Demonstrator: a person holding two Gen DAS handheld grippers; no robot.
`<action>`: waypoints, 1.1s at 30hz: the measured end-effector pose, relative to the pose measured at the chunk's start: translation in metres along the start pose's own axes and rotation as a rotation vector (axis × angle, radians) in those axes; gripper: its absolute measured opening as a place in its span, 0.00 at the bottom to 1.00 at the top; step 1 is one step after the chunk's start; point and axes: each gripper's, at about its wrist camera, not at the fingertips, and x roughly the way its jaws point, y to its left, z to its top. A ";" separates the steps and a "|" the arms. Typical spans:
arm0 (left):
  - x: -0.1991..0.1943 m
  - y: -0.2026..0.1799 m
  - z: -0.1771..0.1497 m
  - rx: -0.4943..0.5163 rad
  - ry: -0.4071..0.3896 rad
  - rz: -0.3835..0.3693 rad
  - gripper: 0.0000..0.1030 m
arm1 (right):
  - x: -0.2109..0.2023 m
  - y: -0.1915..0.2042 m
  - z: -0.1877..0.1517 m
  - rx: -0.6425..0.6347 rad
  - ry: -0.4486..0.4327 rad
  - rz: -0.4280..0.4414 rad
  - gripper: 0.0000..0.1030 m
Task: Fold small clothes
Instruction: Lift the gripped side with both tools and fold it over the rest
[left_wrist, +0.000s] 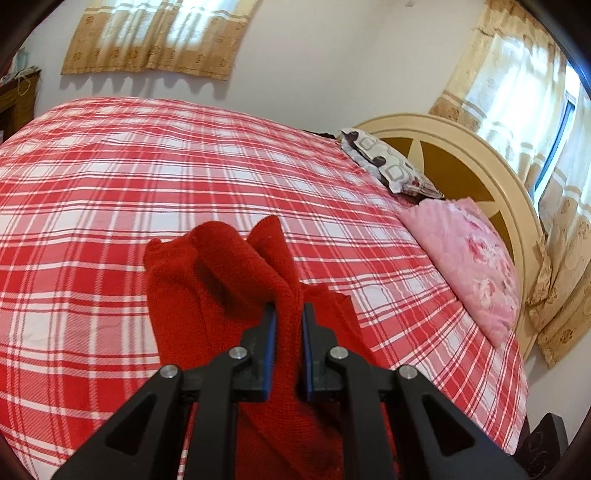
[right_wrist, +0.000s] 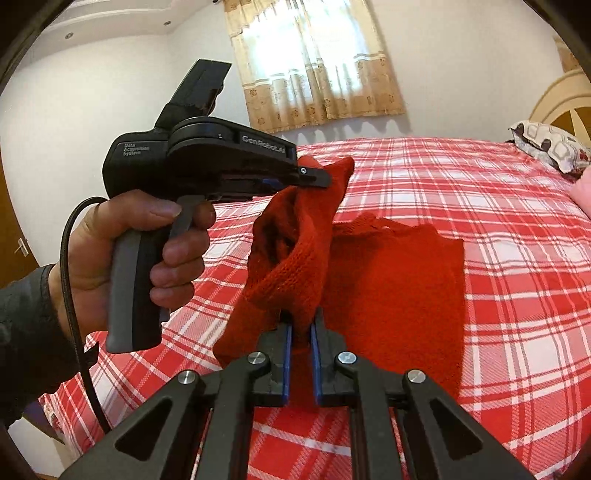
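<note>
Your left gripper is pinched on a bunched fold of the red knit, lifting it above the plaid bed. Your right gripper is clamped on another raised fold of the knit, whose remaining part lies flat on the bed beside it. Your left hand squeezes the trigger.

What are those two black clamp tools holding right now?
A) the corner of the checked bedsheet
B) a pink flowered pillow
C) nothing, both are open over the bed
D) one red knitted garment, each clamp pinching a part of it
D: the left gripper and the right gripper each have their blue pads closed on folds of the same red knitted garment, part lifted above the checked bedsheet.
</note>
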 end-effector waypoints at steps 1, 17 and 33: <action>0.004 -0.005 0.000 0.015 0.007 0.004 0.12 | -0.001 -0.004 -0.001 0.008 0.001 -0.003 0.08; 0.051 -0.049 -0.014 0.107 0.106 0.010 0.12 | -0.013 -0.070 -0.029 0.311 0.071 0.079 0.07; 0.062 -0.099 -0.034 0.296 0.071 0.078 0.21 | -0.013 -0.117 -0.057 0.558 0.077 0.104 0.07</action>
